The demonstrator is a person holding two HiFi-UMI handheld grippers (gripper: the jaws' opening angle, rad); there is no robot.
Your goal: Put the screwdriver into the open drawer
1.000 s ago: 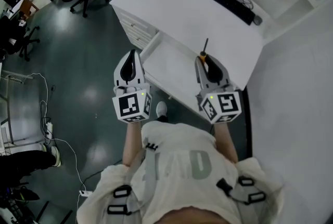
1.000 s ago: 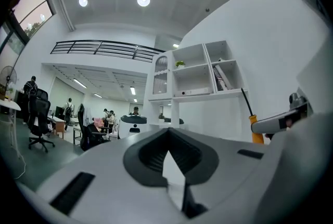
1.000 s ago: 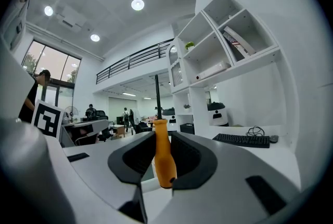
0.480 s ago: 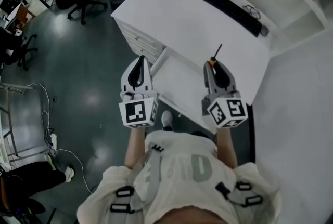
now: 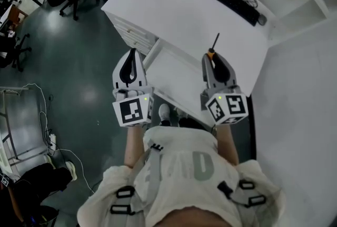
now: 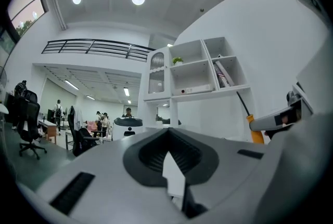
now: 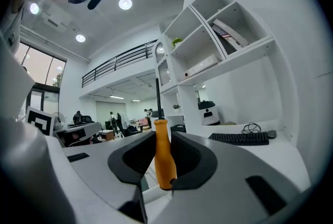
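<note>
Since a second ago the right tool point(image 5: 211, 57) has been carried slightly rightward along the front edge of the tabletop point(image 5: 184, 15). It is clamped on the screwdriver point(image 5: 215, 44) by the orange handle — the dark shaft is pointed ahead over the tabletop, just right of the open drawer point(image 5: 176, 65). The left tool point(image 5: 131, 53) is held level beside the drawer's left edge — its jaws are pressed together on nothing.

- Seen from overhead, the screwdriver point(image 5: 215, 43) has most of its handle buried in the right gripper point(image 5: 212, 58).
- The people point(image 6: 99, 120) across the hall are too small to make out.
</note>
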